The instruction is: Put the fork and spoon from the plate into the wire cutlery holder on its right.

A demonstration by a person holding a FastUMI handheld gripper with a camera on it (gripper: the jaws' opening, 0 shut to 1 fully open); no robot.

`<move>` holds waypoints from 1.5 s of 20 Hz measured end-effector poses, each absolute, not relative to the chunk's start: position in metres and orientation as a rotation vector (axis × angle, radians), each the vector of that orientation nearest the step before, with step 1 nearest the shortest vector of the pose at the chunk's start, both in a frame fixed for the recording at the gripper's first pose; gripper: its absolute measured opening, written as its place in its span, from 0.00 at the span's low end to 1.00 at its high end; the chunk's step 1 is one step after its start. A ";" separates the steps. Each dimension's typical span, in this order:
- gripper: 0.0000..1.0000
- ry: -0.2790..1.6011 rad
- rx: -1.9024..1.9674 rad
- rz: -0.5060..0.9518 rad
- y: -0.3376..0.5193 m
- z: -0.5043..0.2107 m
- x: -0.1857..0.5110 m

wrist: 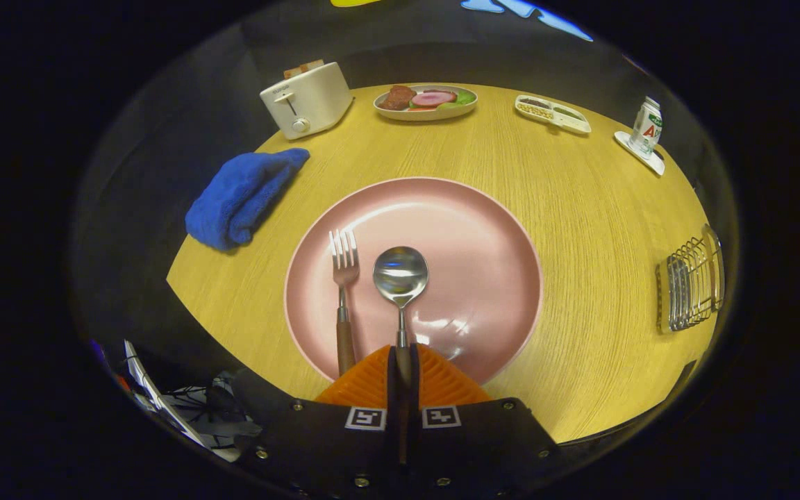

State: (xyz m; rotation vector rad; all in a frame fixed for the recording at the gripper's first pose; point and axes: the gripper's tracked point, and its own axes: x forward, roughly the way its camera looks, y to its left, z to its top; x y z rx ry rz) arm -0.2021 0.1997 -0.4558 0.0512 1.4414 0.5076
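I hold the gripper (403, 368) with both fingers pressed on the wooden handle of the steel spoon (401, 278), its bowl ahead on the round pink plate (483, 243). The wooden-handled fork (344, 292) lies just left. The wire cutlery holder (692, 285) waits far right.

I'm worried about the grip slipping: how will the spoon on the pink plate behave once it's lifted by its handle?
The spoon looks stiff, so it shouldn't bend. Its shiny metal bowl lies well beyond the gripper, whose fingers are closed on the slim handle, so it is probably bowl-heavy and may pivot downward. The glossy plate likely lets it slide if nudged.
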 end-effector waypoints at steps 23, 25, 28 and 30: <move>0.05 1.276 0.122 0.238 0.088 -0.409 -0.103; 0.05 1.265 0.119 0.178 0.057 -0.405 -0.095; 0.05 1.259 0.130 0.084 0.011 -0.401 -0.090; 0.05 1.256 0.134 0.025 -0.015 -0.397 -0.090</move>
